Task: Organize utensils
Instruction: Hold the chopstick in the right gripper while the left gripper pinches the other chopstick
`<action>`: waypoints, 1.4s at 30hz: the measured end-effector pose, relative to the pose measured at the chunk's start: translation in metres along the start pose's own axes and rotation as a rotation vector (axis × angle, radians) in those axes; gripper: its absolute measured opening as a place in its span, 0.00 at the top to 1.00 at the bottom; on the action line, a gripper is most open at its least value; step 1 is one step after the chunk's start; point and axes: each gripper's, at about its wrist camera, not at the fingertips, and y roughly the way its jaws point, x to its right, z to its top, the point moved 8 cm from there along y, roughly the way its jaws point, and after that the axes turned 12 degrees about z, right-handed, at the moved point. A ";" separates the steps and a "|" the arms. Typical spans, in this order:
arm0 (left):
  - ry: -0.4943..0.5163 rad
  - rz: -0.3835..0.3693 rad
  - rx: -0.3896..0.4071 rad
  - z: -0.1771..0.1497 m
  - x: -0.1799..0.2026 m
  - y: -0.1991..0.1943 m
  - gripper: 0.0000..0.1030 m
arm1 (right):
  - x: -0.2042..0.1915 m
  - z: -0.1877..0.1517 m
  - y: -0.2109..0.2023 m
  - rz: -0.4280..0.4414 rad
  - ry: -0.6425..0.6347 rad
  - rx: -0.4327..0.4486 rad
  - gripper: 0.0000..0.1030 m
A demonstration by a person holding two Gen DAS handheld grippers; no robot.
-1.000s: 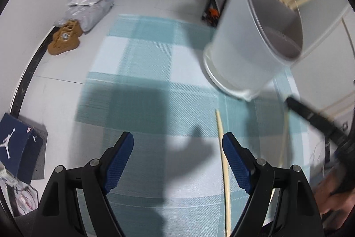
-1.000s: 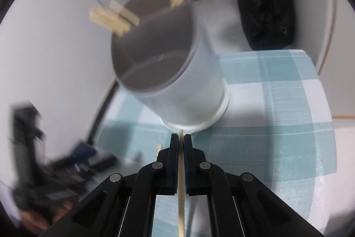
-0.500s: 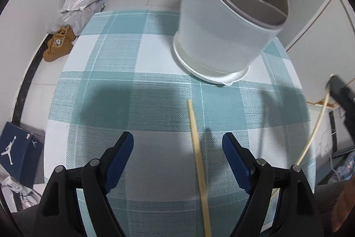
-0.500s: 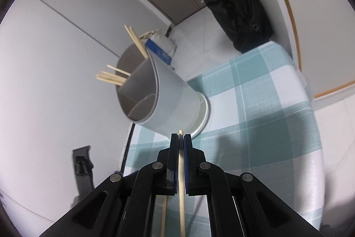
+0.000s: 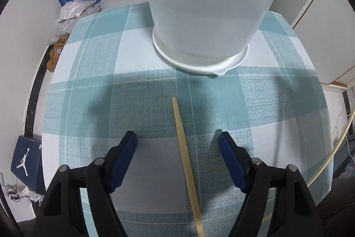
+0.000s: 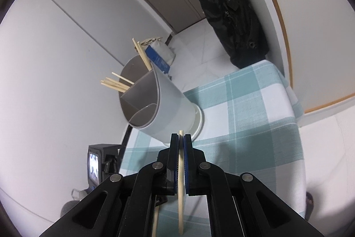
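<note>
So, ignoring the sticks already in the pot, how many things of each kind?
Loose chopsticks: 2 (lying chopstick, held chopstick)
Divided holder: 1
Grippers: 2 (left gripper, jaws just been closing, lying chopstick between them untouched; right gripper, shut)
Total: 5

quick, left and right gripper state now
left gripper: open, closing in around the chopstick on the table, not gripping
right gripper: shut on a chopstick

White plastic utensil holder (image 6: 168,103) with grey divided insert stands upright, several bamboo chopsticks (image 6: 115,83) poking out. One pale bamboo chopstick (image 5: 186,161) lies flat just in front of it.
</note>
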 end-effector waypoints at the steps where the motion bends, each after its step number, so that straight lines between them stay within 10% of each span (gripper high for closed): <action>1: 0.001 -0.003 -0.002 0.001 0.001 0.000 0.38 | 0.000 0.000 0.001 -0.009 -0.007 -0.002 0.97; 16: 0.033 0.043 -0.004 0.006 0.027 -0.007 0.97 | 0.000 0.004 -0.002 -0.025 -0.013 0.010 0.97; 29: -0.067 -0.033 -0.015 0.019 0.017 -0.005 0.98 | 0.007 0.004 -0.006 -0.042 0.001 0.017 0.97; 42: -0.096 -0.119 0.176 0.012 0.015 -0.064 0.98 | 0.002 -0.004 -0.008 -0.064 -0.028 0.018 0.97</action>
